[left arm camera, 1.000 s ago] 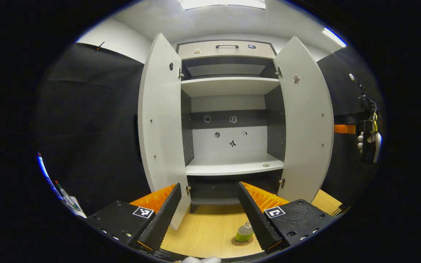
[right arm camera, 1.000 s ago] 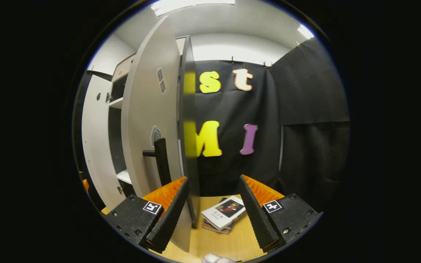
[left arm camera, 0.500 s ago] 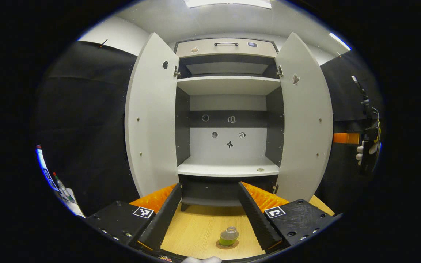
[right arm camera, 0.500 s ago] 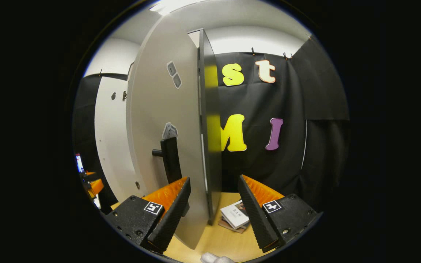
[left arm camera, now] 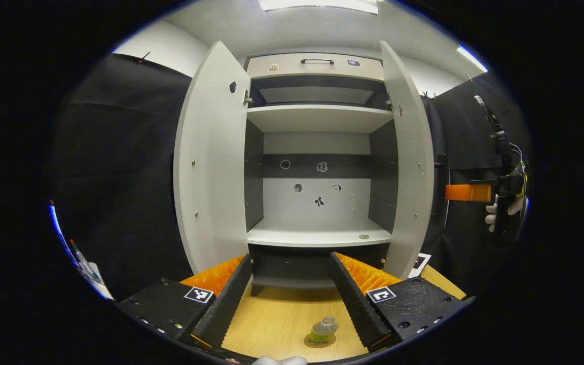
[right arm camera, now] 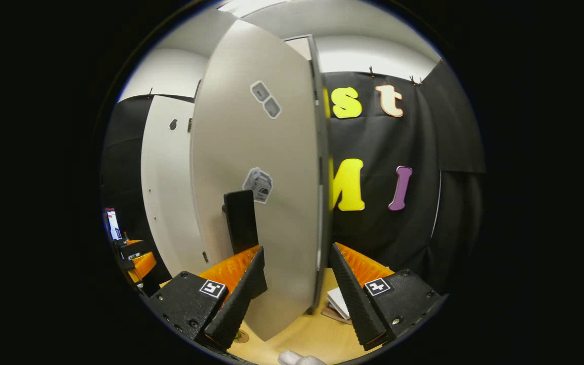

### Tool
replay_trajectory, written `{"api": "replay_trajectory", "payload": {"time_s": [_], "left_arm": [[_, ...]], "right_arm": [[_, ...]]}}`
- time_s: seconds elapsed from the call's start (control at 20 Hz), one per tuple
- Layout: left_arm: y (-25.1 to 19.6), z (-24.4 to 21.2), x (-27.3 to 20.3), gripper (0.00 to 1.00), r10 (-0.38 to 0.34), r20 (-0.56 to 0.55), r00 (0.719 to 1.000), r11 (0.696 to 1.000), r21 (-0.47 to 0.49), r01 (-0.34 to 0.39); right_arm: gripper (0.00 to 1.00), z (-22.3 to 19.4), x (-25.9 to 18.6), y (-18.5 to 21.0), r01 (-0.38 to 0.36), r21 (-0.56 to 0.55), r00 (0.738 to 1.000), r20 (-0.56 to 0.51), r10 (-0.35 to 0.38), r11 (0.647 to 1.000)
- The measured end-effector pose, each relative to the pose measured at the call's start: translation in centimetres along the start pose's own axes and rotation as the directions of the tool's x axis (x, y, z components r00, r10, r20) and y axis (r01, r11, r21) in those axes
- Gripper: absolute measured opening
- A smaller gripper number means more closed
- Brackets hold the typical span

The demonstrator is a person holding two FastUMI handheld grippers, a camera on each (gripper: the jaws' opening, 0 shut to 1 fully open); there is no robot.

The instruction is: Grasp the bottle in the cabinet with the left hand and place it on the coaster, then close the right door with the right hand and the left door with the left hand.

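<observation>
One green bottle (left arm camera: 322,330) stands on one round coaster (left arm camera: 319,342) on the wooden surface (left arm camera: 282,324), at 6 o'clock between my left claw (left arm camera: 288,296), spread wide. Two cabinet doors hang open: the left door (left arm camera: 211,162) wide, the right door (right arm camera: 266,203) straddled by my right claw (right arm camera: 296,291), spread wide, its black handle (right arm camera: 240,221) at 11 o'clock.

The pale wood-grain tabletop (left arm camera: 277,324) looked smooth and matt. The white laminate cabinet doors (left arm camera: 211,162) were matt too, the clear plastic bottle (left arm camera: 322,330) glossy, the black cloth wall (right arm camera: 424,213) dull.
</observation>
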State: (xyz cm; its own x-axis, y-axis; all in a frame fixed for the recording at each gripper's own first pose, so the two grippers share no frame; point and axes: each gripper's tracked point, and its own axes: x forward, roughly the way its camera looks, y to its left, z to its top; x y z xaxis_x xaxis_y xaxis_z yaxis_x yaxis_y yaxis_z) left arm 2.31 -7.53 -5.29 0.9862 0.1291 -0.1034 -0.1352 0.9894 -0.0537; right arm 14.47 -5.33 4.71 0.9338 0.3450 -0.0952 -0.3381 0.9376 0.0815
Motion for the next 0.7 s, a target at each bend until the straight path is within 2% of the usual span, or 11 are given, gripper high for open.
{"api": "replay_trajectory", "payload": {"time_s": [0.15, 0.35, 0.5, 0.7], "left_arm": [[1.4, 0.3, 0.5, 0.94, -0.024, 0.000, 1.000, 1.000, -0.009, 0.024], [3.4, 0.7, 0.9, 0.94, -0.048, 0.011, 0.999, 0.999, -0.009, 0.048], [4.8, 0.4, 1.0, 0.94, -0.062, 0.005, 0.998, 0.998, -0.011, 0.062], [6.1, 0.3, 1.2, 0.94, -0.099, 0.006, 0.995, 0.995, -0.011, 0.099]], "right_arm": [[0.82, -0.3, 2.1, 3.4, -0.034, 0.002, 0.999, -0.001, 0.034, 0.999], [0.82, 0.0, 2.6, 6.9, -0.021, -0.004, 0.999, 0.041, 0.021, 1.000], [0.82, -0.1, 1.9, 7.8, 0.012, -0.061, 0.999, 0.043, -0.009, 0.998], [0.82, -0.5, 0.7, 8.8, 0.055, -0.041, 0.997, 0.059, -0.053, 0.998]]}}
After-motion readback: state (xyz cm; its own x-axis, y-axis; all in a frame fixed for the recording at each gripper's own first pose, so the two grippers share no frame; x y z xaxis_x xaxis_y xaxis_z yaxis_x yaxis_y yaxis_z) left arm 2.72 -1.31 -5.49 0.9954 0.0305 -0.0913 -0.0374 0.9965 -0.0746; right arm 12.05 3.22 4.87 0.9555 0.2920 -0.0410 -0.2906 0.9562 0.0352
